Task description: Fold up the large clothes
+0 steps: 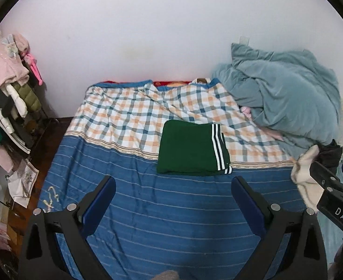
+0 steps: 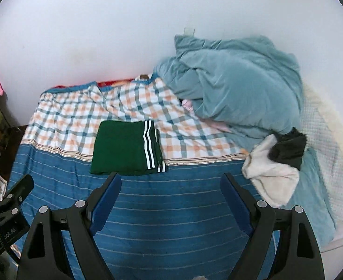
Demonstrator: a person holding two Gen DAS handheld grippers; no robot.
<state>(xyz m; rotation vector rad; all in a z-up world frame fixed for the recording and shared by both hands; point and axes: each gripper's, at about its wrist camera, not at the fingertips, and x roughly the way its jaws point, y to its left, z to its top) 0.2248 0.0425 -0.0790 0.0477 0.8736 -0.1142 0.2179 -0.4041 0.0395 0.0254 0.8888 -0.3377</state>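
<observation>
A dark green garment with white side stripes lies folded into a neat rectangle on the bed, across the line between the checked and the blue striped sheet; it also shows in the right wrist view. My left gripper is open and empty, held above the blue sheet just in front of the garment. My right gripper is open and empty, also short of the garment and a little to its right. The right gripper's body shows at the right edge of the left wrist view.
A teal duvet is heaped at the back right against the white wall. A cream fleece item and a black one lie at the right of the bed. A rack of clothes stands on the left.
</observation>
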